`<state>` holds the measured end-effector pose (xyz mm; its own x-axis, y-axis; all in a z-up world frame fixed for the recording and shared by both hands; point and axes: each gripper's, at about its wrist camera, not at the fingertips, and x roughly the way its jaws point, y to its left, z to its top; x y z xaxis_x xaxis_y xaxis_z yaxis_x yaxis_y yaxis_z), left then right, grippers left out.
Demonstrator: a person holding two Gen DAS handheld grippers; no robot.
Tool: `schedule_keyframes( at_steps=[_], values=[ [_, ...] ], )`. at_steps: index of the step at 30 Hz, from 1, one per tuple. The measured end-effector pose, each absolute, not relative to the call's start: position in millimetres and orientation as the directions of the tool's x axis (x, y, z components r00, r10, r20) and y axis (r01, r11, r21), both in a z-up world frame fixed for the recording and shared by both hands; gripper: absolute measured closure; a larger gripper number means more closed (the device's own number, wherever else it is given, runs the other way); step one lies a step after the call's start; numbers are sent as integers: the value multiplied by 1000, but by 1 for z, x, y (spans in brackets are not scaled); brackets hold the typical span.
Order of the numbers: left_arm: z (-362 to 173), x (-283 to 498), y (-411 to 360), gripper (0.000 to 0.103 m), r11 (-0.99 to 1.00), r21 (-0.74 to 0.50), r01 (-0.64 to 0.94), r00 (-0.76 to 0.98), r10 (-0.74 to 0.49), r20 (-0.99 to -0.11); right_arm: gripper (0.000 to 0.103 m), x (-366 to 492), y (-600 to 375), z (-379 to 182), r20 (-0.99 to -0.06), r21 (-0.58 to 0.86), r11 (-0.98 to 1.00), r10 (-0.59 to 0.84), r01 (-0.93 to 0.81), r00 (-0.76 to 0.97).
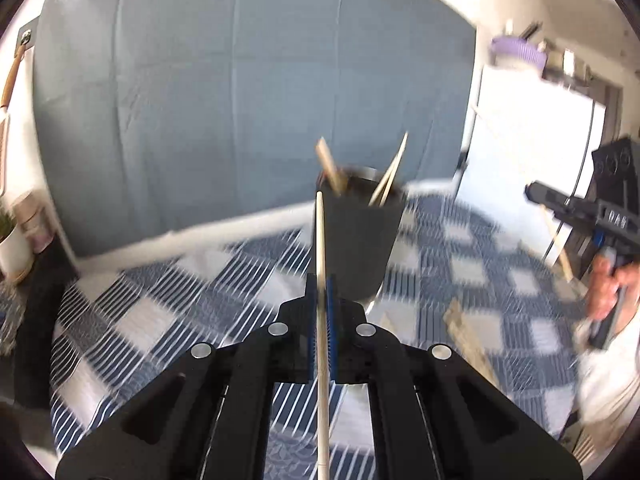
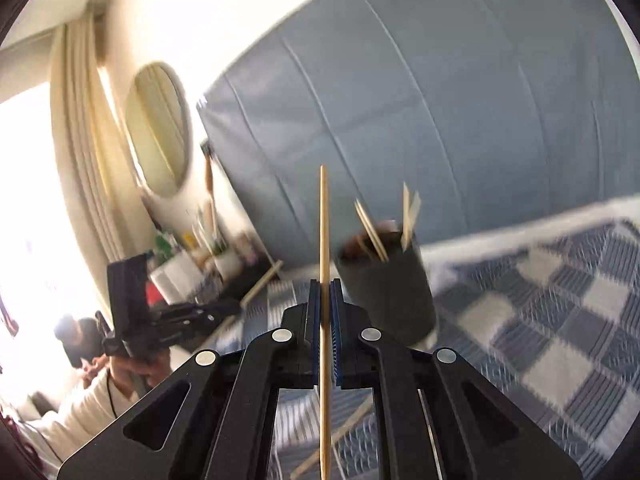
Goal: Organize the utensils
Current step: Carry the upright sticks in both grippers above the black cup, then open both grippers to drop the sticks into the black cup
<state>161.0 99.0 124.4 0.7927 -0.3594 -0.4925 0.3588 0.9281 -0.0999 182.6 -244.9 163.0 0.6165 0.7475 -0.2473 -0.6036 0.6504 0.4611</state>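
A dark cup (image 1: 360,240) stands on the blue-and-white checked cloth (image 1: 160,320) and holds several wooden utensils. My left gripper (image 1: 320,280) is shut on a pale chopstick (image 1: 321,248) that points up, just left of the cup. In the right wrist view, my right gripper (image 2: 326,284) is shut on a tan chopstick (image 2: 324,220), held upright just left of the same cup (image 2: 388,284). The right gripper also shows in the left wrist view (image 1: 560,204), far right. The left gripper shows in the right wrist view (image 2: 224,308), at the left.
A wooden utensil (image 1: 464,332) lies on the cloth right of the cup, and another stick (image 2: 340,432) lies under my right gripper. A grey-blue padded headboard (image 1: 240,100) rises behind the cup. A potted plant (image 1: 12,248) stands far left. A white cabinet (image 1: 532,152) stands at the right.
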Motion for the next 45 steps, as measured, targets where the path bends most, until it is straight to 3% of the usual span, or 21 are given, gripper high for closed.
schedule_keyframes(
  at_steps=[5, 14, 19, 26, 33, 39, 45],
  values=[
    [155, 194, 87, 98, 893, -157, 422, 806, -448, -386, 98, 214, -220, 179, -212, 422, 659, 739, -622, 639],
    [168, 252, 70, 98, 861, -201, 466, 818, -506, -273, 98, 272, -192, 179, -172, 430, 664, 726, -612, 666],
    [163, 279, 72, 98, 816, -296, 496, 820, -553, -151, 98, 291, -187, 182, -48, 460, 623, 729, -632, 683],
    [137, 303, 81, 98, 727, -421, 542, 817, -574, 60, 98, 302, -188, 153, 238, 433, 530, 713, -729, 660],
    [110, 309, 73, 98, 701, -427, 571, 818, -532, 219, 98, 325, -173, 121, 197, 419, 607, 666, -676, 720],
    [106, 312, 66, 98, 711, -417, 566, 820, -540, 190, 98, 329, -164, 121, 151, 388, 633, 673, -670, 724],
    [106, 306, 70, 98, 722, -420, 550, 834, -495, 242, 98, 317, -159, 126, 144, 316, 662, 674, -679, 724]
  ],
)
